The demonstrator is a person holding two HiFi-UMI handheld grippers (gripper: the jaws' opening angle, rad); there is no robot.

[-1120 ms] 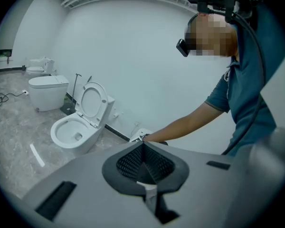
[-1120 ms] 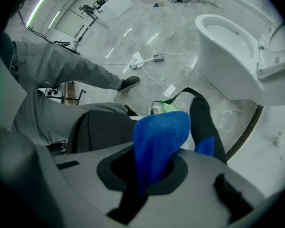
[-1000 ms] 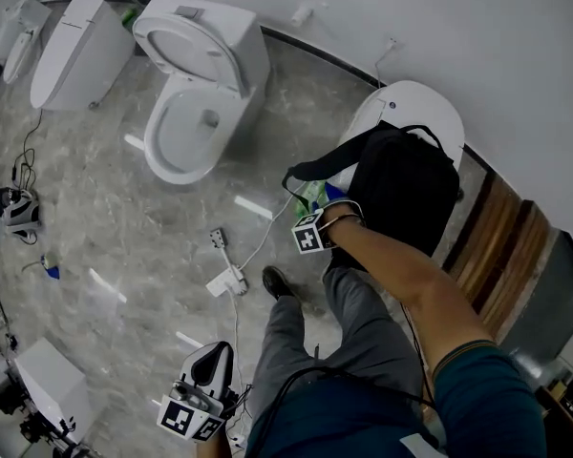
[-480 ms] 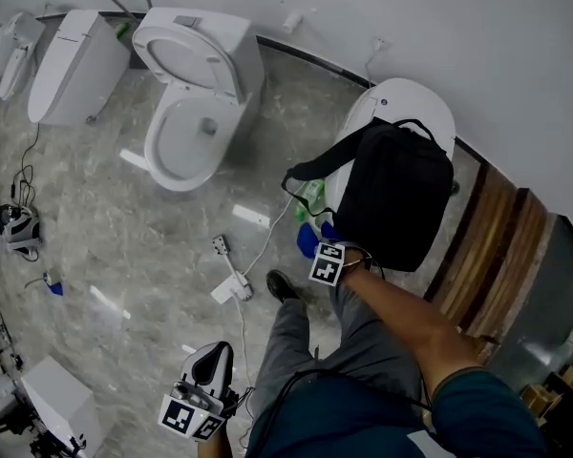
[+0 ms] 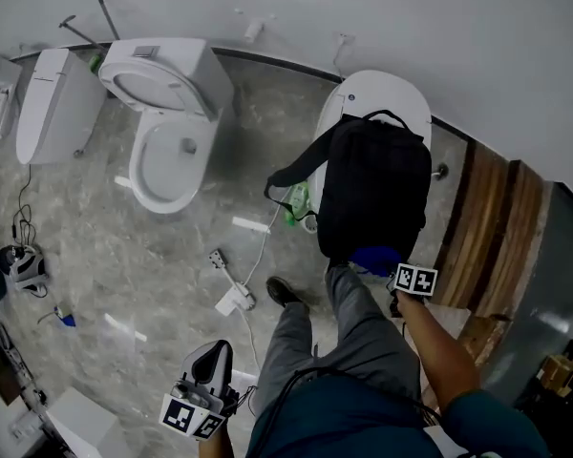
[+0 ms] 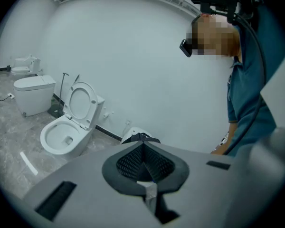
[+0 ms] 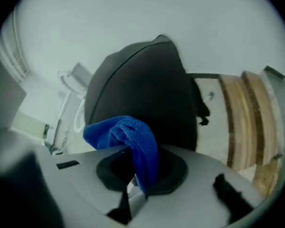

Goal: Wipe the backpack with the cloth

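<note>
A black backpack (image 5: 377, 189) stands on the closed lid of a white toilet (image 5: 382, 89) by the wall. My right gripper (image 5: 390, 267) is at the backpack's near lower edge, shut on a blue cloth (image 5: 374, 259) that lies against the fabric. In the right gripper view the cloth (image 7: 128, 137) hangs bunched out of the right gripper (image 7: 137, 172), with the backpack (image 7: 142, 89) filling the space just ahead. My left gripper (image 5: 210, 361) hangs low by the person's left side, far from the backpack. The left gripper (image 6: 143, 156) is shut with nothing in it.
A white toilet with its seat raised (image 5: 167, 113) stands to the left, another fixture (image 5: 43, 103) beyond it. A power strip and cables (image 5: 231, 299) lie on the marble floor. A green bottle (image 5: 296, 203) sits beside the backpack. Wooden planks (image 5: 487, 227) lie to the right.
My right gripper has carried the blue cloth from the backpack's left side round to its near lower edge. The left gripper has stayed where it was.
</note>
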